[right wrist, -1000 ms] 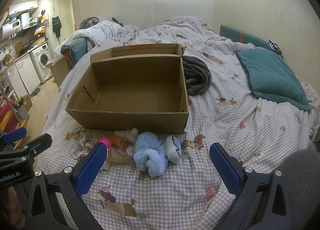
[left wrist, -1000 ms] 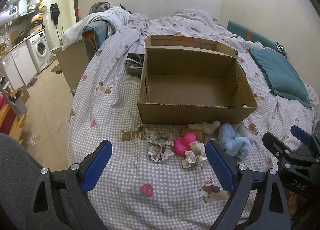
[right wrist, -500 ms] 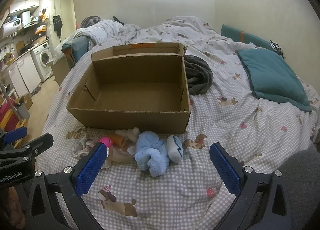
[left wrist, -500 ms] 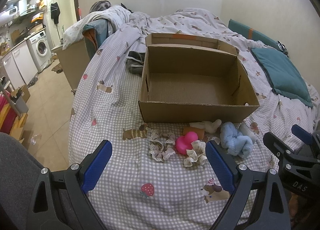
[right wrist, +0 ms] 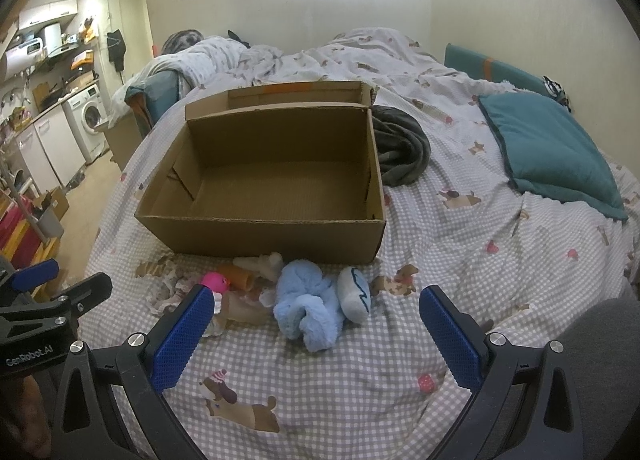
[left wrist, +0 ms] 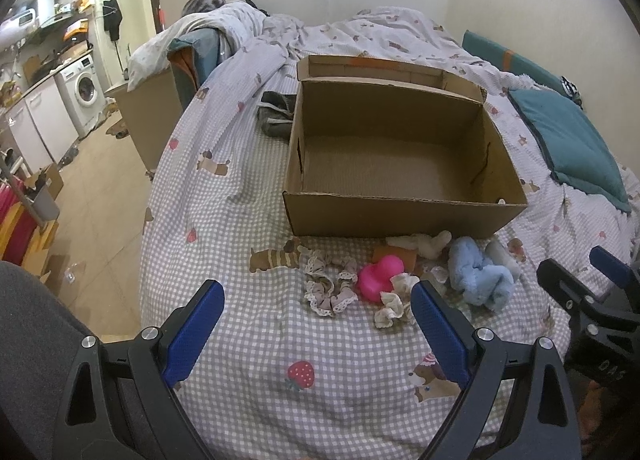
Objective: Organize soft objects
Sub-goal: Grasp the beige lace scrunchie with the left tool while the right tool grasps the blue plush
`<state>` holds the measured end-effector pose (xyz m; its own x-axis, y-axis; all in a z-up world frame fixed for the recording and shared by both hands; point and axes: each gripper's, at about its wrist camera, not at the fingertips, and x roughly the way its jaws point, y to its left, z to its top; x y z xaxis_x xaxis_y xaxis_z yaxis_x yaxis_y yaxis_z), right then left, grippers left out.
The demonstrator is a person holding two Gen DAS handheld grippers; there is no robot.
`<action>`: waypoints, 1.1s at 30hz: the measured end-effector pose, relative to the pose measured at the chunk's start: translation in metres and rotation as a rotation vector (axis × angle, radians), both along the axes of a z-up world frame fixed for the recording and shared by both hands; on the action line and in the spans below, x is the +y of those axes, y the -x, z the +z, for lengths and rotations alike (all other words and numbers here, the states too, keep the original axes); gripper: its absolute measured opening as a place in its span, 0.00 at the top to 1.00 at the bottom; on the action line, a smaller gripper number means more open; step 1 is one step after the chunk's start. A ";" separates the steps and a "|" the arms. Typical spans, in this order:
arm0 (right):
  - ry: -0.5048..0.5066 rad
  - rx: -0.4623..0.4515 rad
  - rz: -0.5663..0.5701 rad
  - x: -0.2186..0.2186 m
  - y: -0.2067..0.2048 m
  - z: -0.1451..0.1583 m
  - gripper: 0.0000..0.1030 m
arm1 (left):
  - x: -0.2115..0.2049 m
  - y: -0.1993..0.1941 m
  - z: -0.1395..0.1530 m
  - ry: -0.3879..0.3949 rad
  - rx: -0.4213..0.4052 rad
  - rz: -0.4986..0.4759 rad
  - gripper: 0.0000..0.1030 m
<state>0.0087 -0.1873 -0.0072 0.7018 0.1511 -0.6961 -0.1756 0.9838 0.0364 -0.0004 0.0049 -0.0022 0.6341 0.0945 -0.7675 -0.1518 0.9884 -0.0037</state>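
An open, empty cardboard box (left wrist: 400, 216) stands on the checked bed cover; it also shows in the right wrist view (right wrist: 260, 232). In front of it lie soft items: a lace scrunchie (left wrist: 330, 288), a pink toy (left wrist: 378, 278), a cream scrunchie (left wrist: 394, 306), a blue fluffy cloth (left wrist: 478, 276) (right wrist: 310, 306), a cream plush (left wrist: 424, 242), and a white and blue pouch (right wrist: 354, 292). My left gripper (left wrist: 316, 336) is open and empty, hovering short of the scrunchies. My right gripper (right wrist: 316, 336) is open and empty, short of the blue cloth.
A grey garment (right wrist: 400, 144) lies by the box's far right corner. A teal pillow (right wrist: 548, 148) is at the right. The bed's left edge drops to a tiled floor (left wrist: 108, 180) with a washing machine (left wrist: 86, 90) beyond.
Both grippers have eased back and up slightly, so the box and the soft items sit a little farther away. Nothing was picked up.
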 end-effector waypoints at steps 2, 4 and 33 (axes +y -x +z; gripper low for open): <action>-0.006 0.002 0.002 -0.002 -0.001 0.002 0.00 | 0.006 -0.004 0.002 0.011 0.025 0.004 0.09; -0.023 0.010 0.005 -0.005 -0.004 0.008 0.00 | 0.014 -0.013 0.007 0.023 0.056 0.015 0.09; -0.238 0.454 0.006 -0.053 -0.111 -0.049 0.00 | 0.040 -0.127 -0.113 0.290 0.605 0.012 0.27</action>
